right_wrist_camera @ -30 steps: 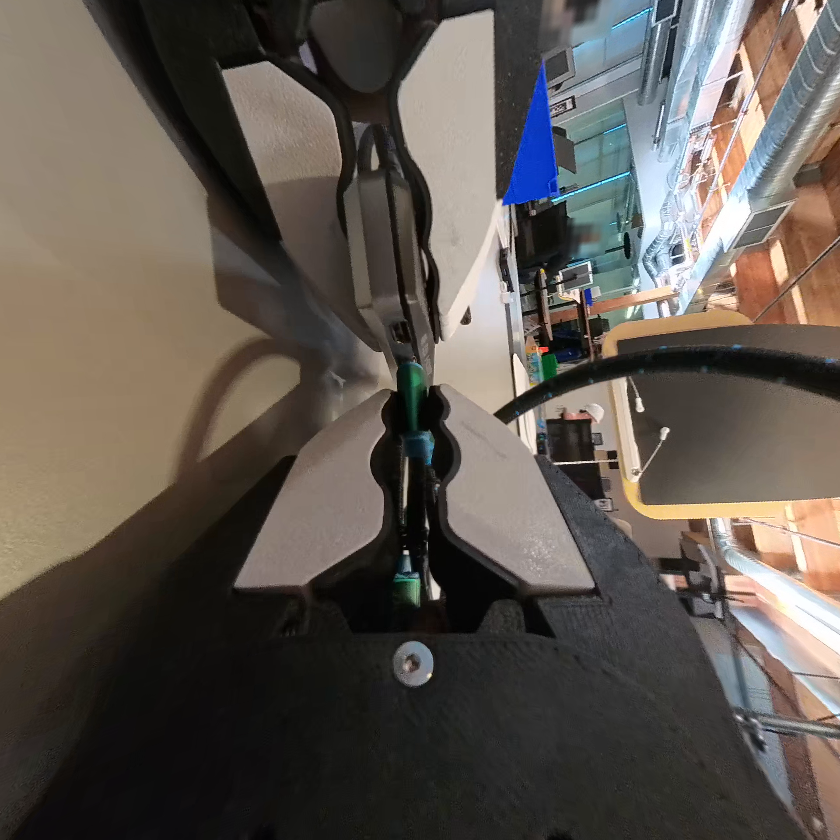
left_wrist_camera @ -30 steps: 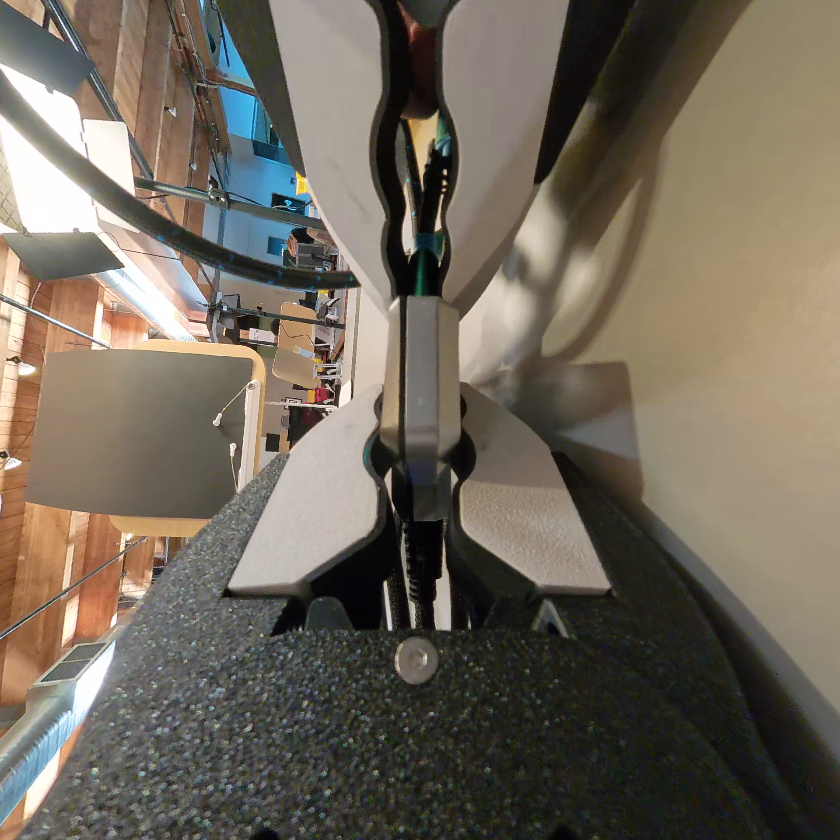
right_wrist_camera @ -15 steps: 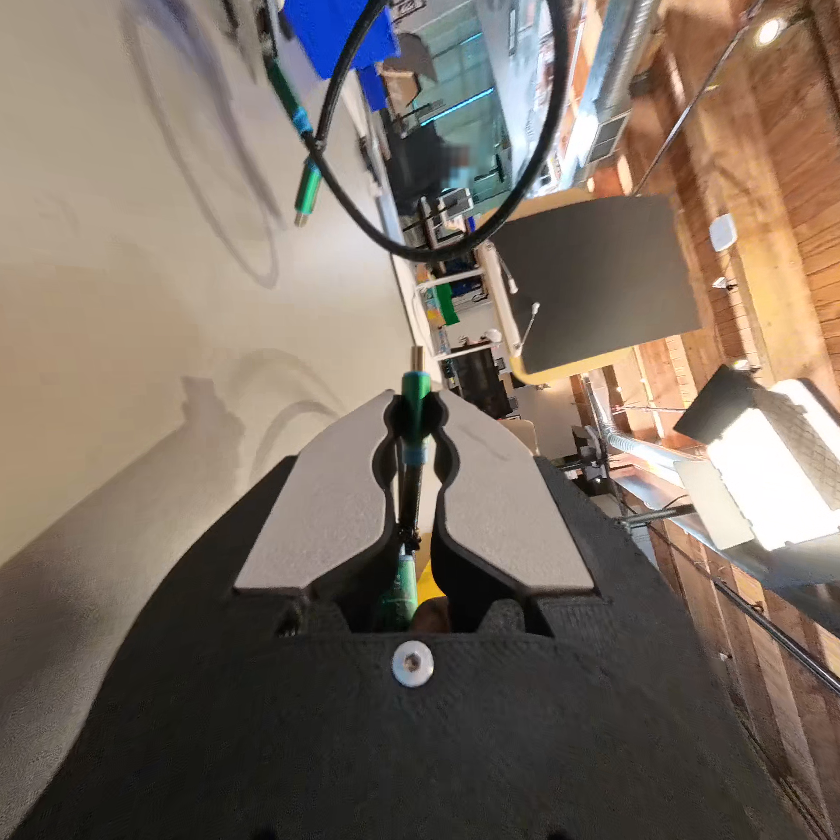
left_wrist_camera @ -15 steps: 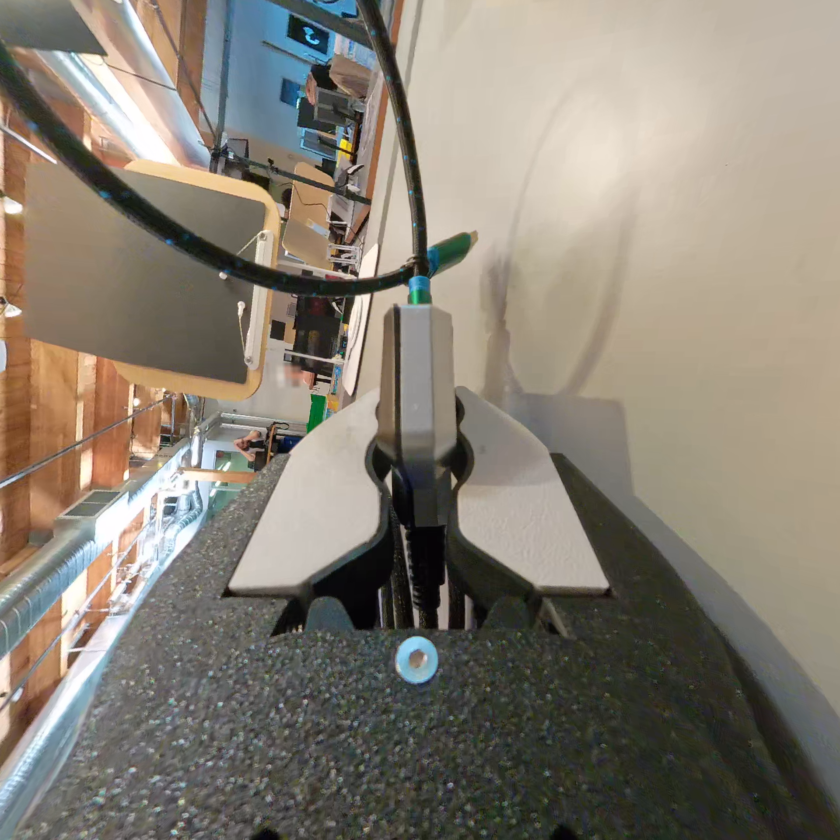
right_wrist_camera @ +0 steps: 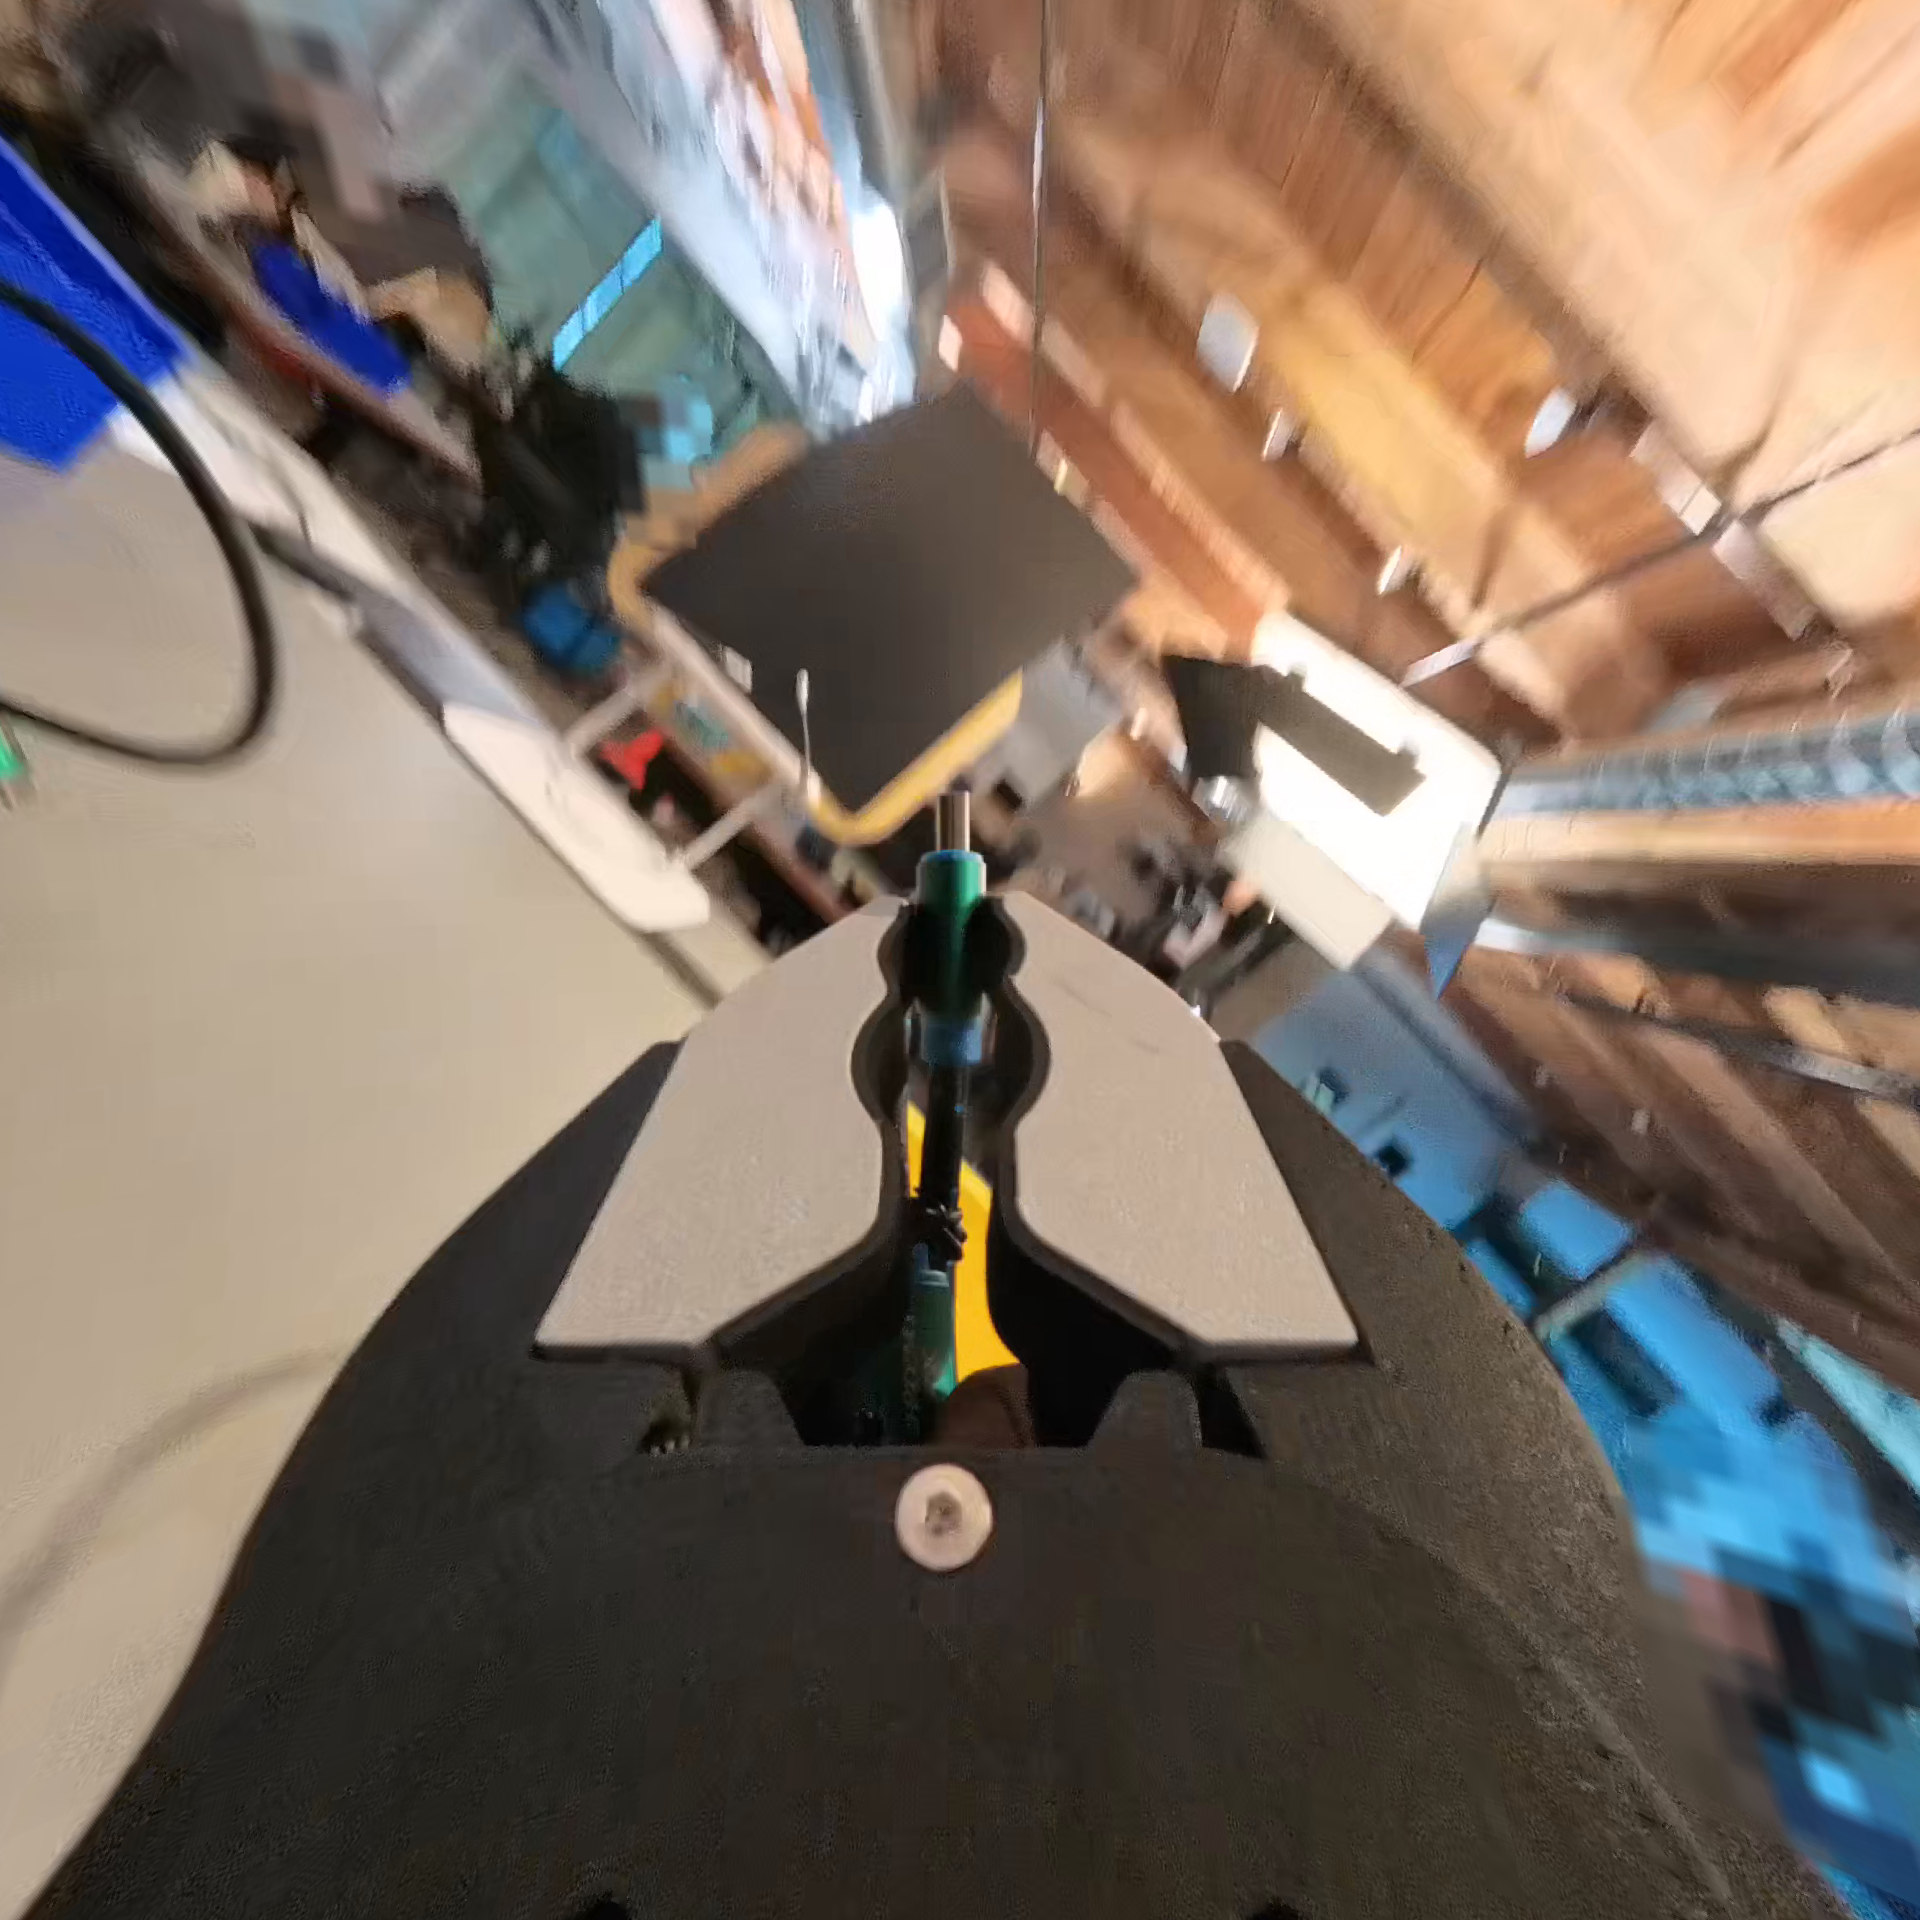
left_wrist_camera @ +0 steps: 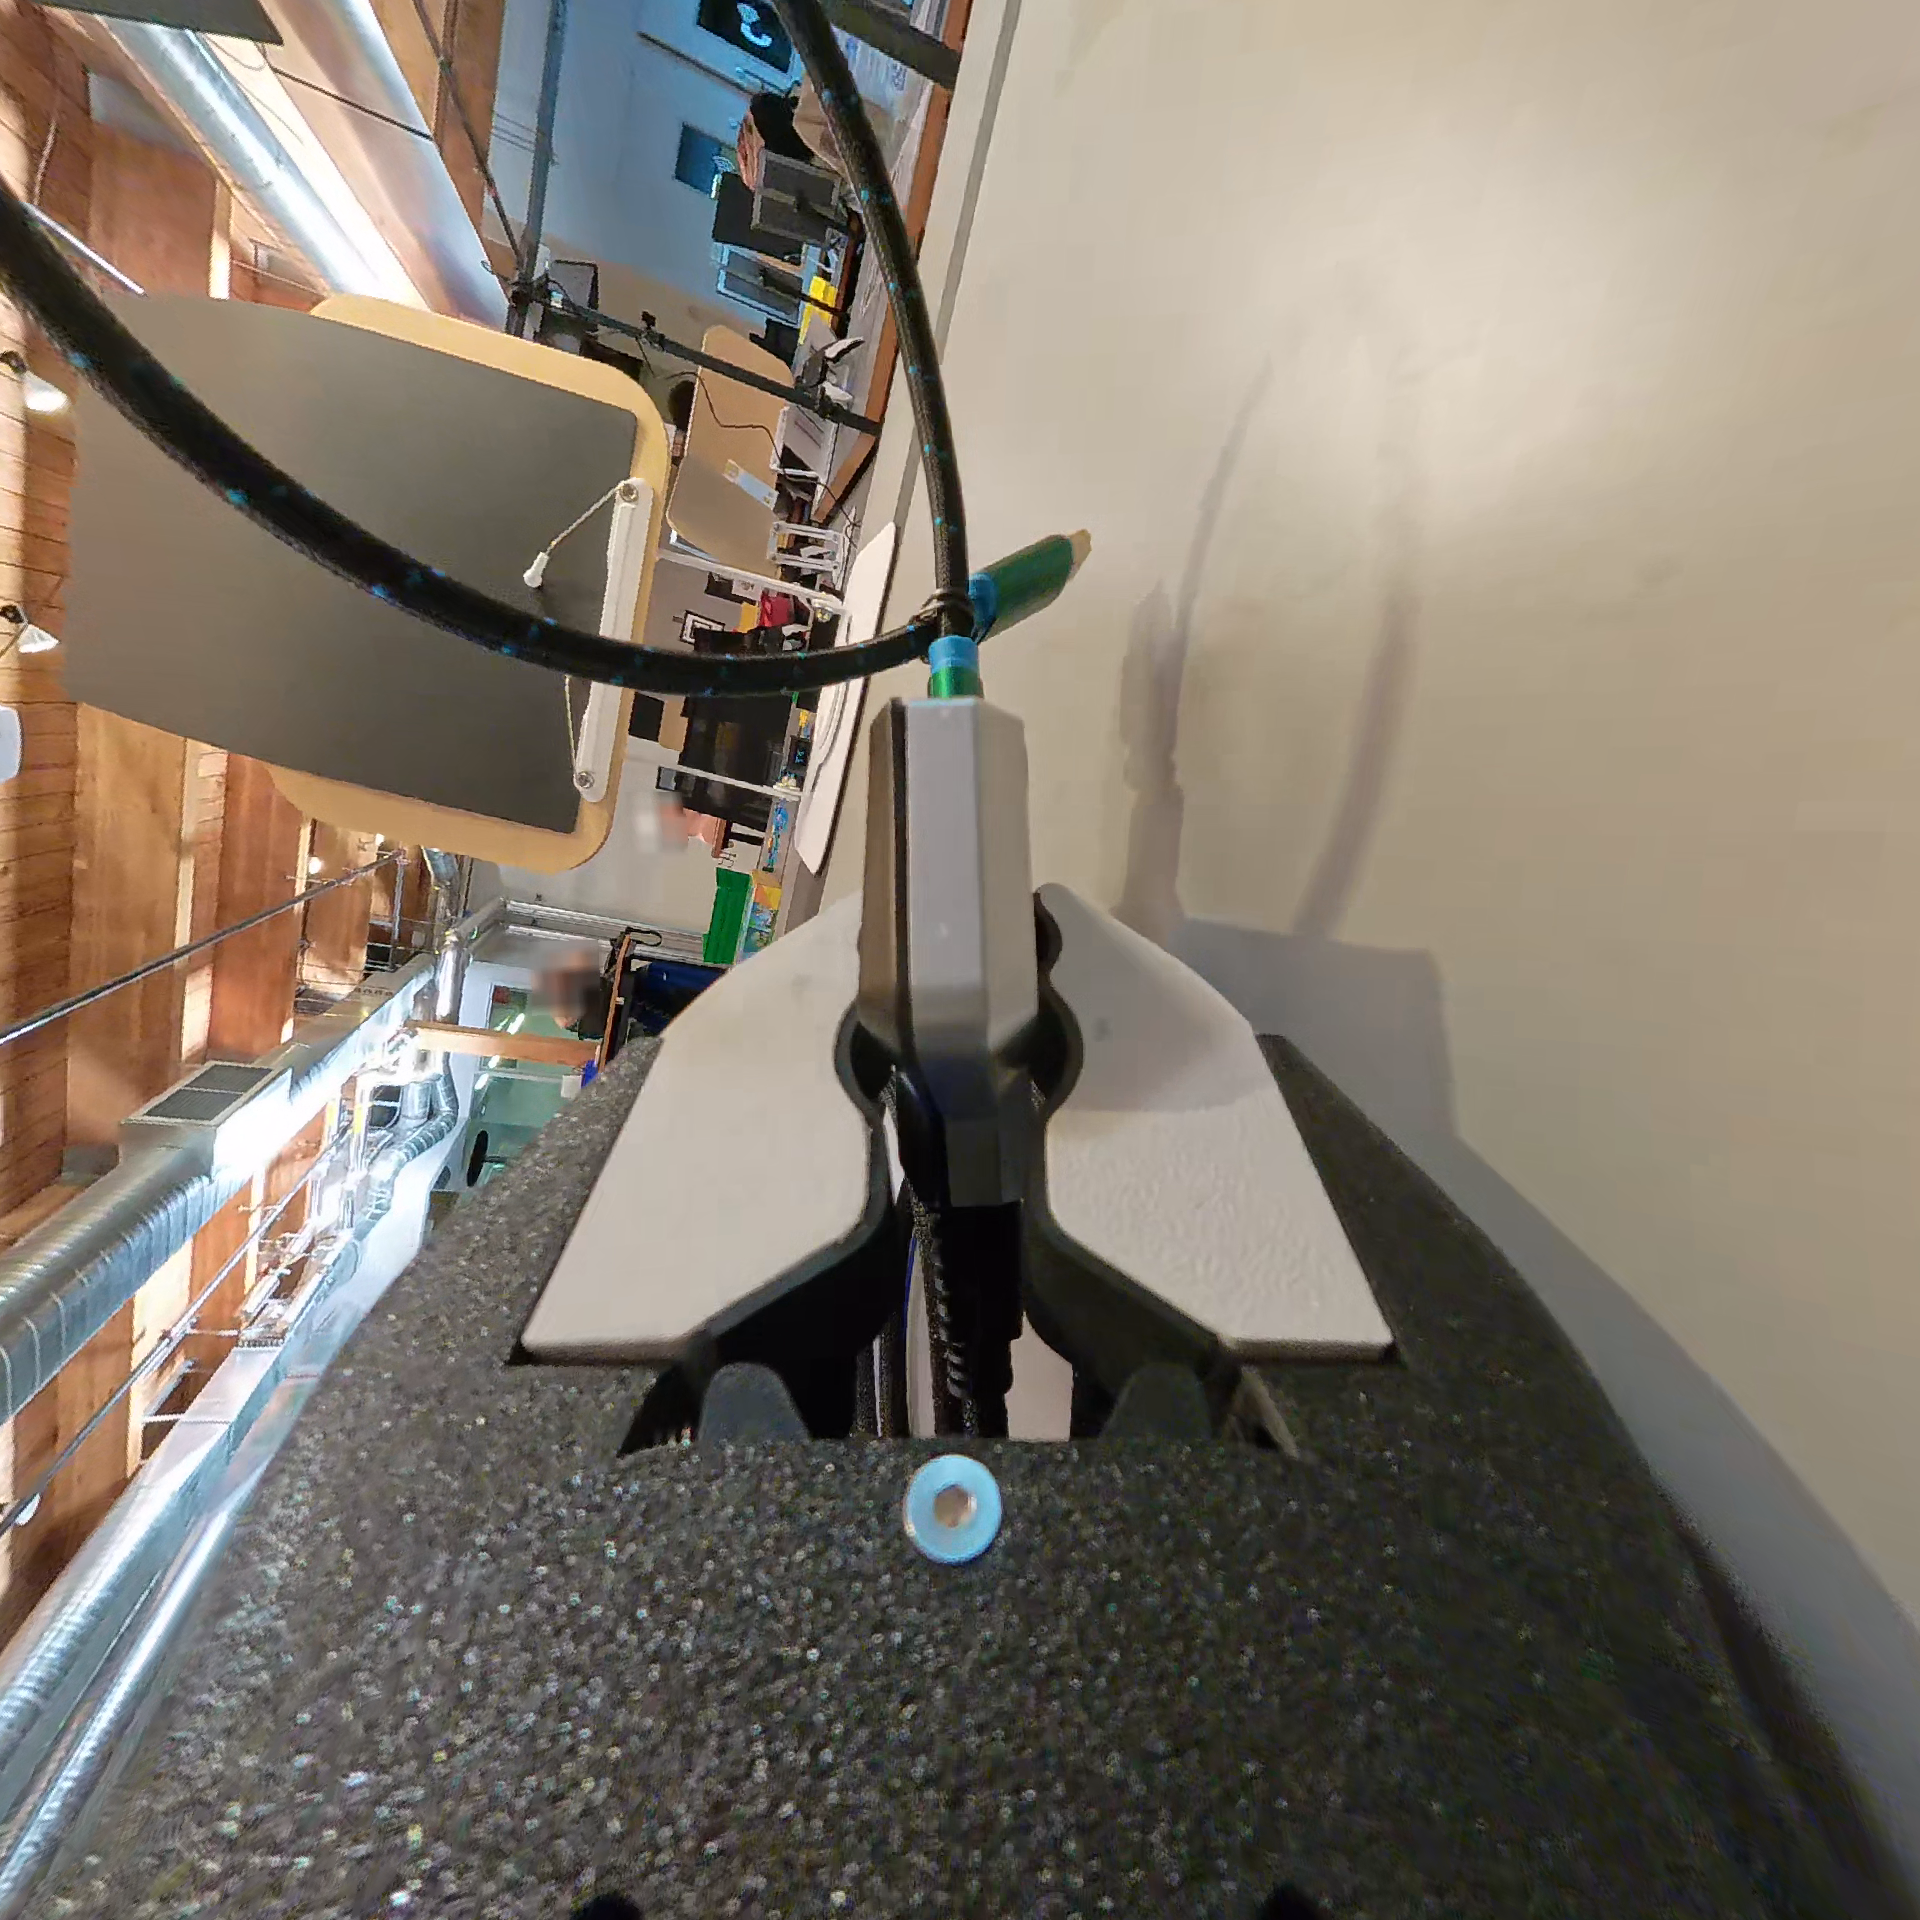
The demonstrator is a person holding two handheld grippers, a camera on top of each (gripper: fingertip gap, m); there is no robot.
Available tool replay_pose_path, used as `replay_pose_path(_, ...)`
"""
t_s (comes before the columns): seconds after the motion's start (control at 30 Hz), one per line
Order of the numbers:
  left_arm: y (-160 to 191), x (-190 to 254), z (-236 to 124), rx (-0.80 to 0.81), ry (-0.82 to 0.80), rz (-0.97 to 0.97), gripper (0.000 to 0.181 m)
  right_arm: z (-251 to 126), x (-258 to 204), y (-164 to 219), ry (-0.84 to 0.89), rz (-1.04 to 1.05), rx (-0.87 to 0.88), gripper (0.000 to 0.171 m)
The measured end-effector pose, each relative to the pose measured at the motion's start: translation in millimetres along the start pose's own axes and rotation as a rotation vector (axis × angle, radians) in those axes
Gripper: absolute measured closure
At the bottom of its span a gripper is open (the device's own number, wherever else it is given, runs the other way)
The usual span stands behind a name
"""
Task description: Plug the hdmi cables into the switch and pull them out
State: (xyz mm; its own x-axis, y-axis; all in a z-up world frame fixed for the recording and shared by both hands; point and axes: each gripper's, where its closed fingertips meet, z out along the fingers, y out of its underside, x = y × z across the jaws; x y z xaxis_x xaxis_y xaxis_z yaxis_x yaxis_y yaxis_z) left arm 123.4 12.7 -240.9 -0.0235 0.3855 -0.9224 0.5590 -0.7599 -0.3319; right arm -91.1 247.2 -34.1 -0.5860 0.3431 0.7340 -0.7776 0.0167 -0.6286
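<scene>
My left gripper (left_wrist_camera: 951, 997) is shut on a grey HDMI switch (left_wrist_camera: 951, 894), held edge-on beside the beige table (left_wrist_camera: 1538, 540). A green plug (left_wrist_camera: 954, 677) sits in the switch's far end, with its black braided cable (left_wrist_camera: 499, 613) looping left. A second green plug (left_wrist_camera: 1029, 574) hangs loose, tied to that cable. My right gripper (right_wrist_camera: 948, 940) is shut on another green HDMI plug (right_wrist_camera: 948, 894). Its metal tip (right_wrist_camera: 952, 821) points into open air, away from the switch. The right wrist view is motion-blurred.
A black panel with a pale wood rim (left_wrist_camera: 343, 582) hangs past the table's edge; it also shows in the right wrist view (right_wrist_camera: 883, 603). A black cable (right_wrist_camera: 244, 613) loops over the table (right_wrist_camera: 260, 1091). A blue bin (right_wrist_camera: 62, 353) and cluttered benches stand far off. The tips of one gripper are about 40 centimetres away from the tips of the other.
The right gripper's plug has come away from the switch, and the right gripper has swung off from the left gripper. The left gripper still holds the switch.
</scene>
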Motion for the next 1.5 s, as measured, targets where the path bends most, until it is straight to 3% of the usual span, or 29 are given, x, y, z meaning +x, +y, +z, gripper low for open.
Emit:
replay_pose_path(0.1, 1, 1, 1, -0.008, 0.004, 0.000, 0.158, 3, 13, 70, -0.089, 0.043, -0.285, 0.159)
replay_pose_path(0.23, 1, 6, 2, -0.016, 0.021, 0.031, 0.158, 7, 1, 153, -0.150, 0.060, -0.539, 0.160)
replay_pose_path(0.3, 1, 6, 2, -0.017, 0.025, 0.034, 0.158, 9, -12, 182, -0.180, 0.074, -0.640, 0.157)
replay_pose_path(0.37, 2, 6, 2, -0.019, 0.026, 0.029, 0.158, 10, -22, 189, -0.197, 0.105, -0.655, 0.143)
replay_pose_path(0.5, 0, 9, 3, -0.010, 0.040, 0.041, 0.158, 7, -25, 164, -0.182, 0.199, -0.544, 0.137)
replay_pose_path(0.7, -10, 12, 1, 0.026, 0.033, 0.079, 0.159, -9, -32, 96, -0.122, 0.083, -0.358, 0.137)
replay_pose_path(0.93, -41, 17, -7, 0.108, 0.014, 0.094, 0.158, -9, -202, 17, -0.525, -0.159, -0.123, 0.141)
replay_pose_path(1.13, -57, 23, -11, 0.152, 0.032, 0.088, 0.158, 22, -279, -12, -0.589, -0.261, -0.023, 0.140)
replay_pose_path(1.37, -62, 24, -12, 0.186, 0.046, 0.083, 0.158, 53, -310, -20, -0.561, -0.456, 0.041, 0.137)
replay_pose_path(1.5, -66, 25, -15, 0.212, 0.052, 0.082, 0.158, 64, -313, -7, -0.541, -0.505, -0.016, 0.136)
